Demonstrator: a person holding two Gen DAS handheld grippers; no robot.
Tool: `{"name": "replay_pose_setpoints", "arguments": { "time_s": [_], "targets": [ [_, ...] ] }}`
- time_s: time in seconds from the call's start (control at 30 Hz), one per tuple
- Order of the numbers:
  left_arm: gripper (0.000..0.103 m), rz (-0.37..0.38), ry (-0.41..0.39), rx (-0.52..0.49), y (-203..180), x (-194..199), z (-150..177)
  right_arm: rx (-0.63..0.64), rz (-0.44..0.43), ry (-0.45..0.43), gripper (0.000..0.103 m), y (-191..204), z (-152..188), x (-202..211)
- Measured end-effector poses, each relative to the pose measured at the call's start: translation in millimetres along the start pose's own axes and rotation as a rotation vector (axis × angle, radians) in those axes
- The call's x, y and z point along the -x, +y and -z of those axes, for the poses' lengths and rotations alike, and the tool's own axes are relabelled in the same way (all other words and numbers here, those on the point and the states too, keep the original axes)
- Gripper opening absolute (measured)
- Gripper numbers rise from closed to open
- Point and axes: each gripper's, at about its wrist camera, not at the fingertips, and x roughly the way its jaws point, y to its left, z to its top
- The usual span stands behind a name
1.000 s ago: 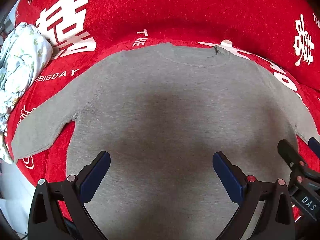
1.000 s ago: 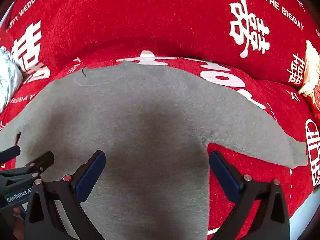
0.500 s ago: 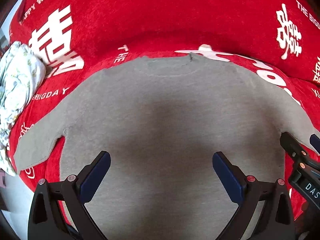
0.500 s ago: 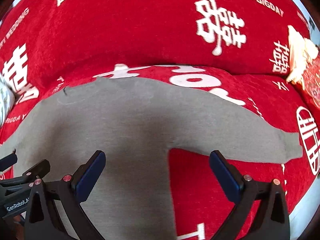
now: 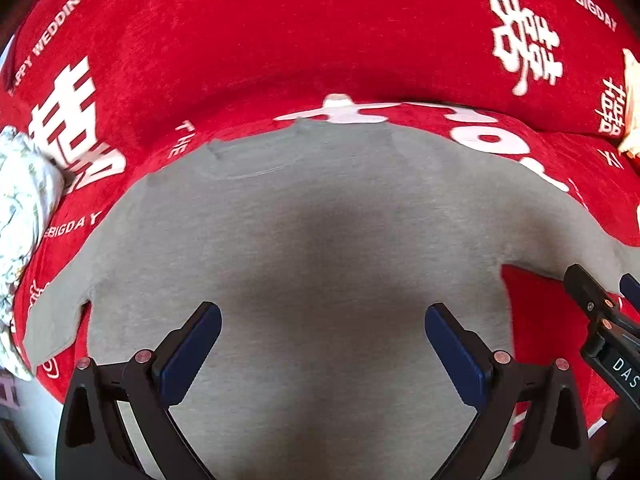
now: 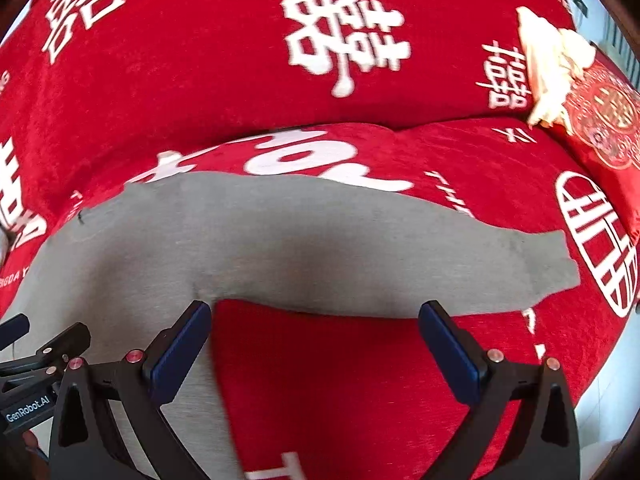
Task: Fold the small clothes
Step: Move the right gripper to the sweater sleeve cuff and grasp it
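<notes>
A grey long-sleeved top [image 5: 320, 240] lies spread flat, front up, on a red sofa cover [image 5: 280, 40] printed with white characters and words. Its neckline [image 5: 256, 160] points toward the sofa back, and both sleeves stretch out sideways.

In the left wrist view, the left gripper [image 5: 322, 356] hovers over the lower body of the top, its blue-padded fingers [image 5: 192, 352] wide apart and holding nothing. The left sleeve [image 5: 60, 308] slants down toward the front edge of the seat, its cuff close to that edge and near a crumpled floral cloth [image 5: 24, 208] bunched at the left side. Bare red cover shows between that sleeve and the body of the top.

In the right wrist view, the right gripper [image 6: 316, 360] sits above the armpit of the right sleeve [image 6: 440, 264], its fingers [image 6: 448, 352] also spread wide and empty. The left finger lies over the side seam of the top; the right finger is over bare red cover just below the sleeve's lower edge. The sleeve's cuff [image 6: 556, 268] ends beside a white round emblem [image 6: 596, 240], with open seat beyond it. A cream cloth [image 6: 548, 64] and a red patterned cushion [image 6: 604, 120] sit at the far right corner, well apart from the top. Below the sleeve the seat is uncovered red fabric.
</notes>
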Motion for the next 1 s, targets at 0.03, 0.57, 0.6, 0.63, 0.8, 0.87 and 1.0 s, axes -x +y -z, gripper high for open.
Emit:
{"name": "replay_pose_setpoints", "arguments": {
  "time_s": [0.03,0.57,0.6,0.63,0.8,0.87,1.0],
  "targets": [
    [0.102,0.002,-0.002,-0.007,-5.7,0.3,-0.9,-0.006,0.003,0.0,0.103,-4.5,0.2,0.2],
    [0.102,0.022,0.002,-0.089,-74.3,-12.8,-9.1,-0.117,0.088,0.014,0.103,-91.1,8.1,-12.7],
    [0.102,0.024,0.004,-0.095,-78.2,-14.1,-9.6,-0.123,0.094,0.014,0.103,-95.9,8.3,-13.7],
    [0.102,0.025,0.005,-0.101,-82.8,-15.3,-10.5,-0.131,0.1,0.013,0.103,-101.9,8.7,-14.6],
    [0.102,0.037,0.008,-0.115,-101.2,-18.6,-15.4,-0.161,0.129,0.015,0.103,-126.4,9.1,-19.5],
    [0.102,0.04,0.007,-0.123,-108.5,-19.5,-16.8,-0.185,0.134,0.019,0.103,-138.7,10.2,-22.0],
    [0.102,0.052,0.007,-0.14,-125.0,-21.9,-18.8,-0.221,0.148,0.027,0.103,-157.7,13.2,-25.6]
  ]
}}
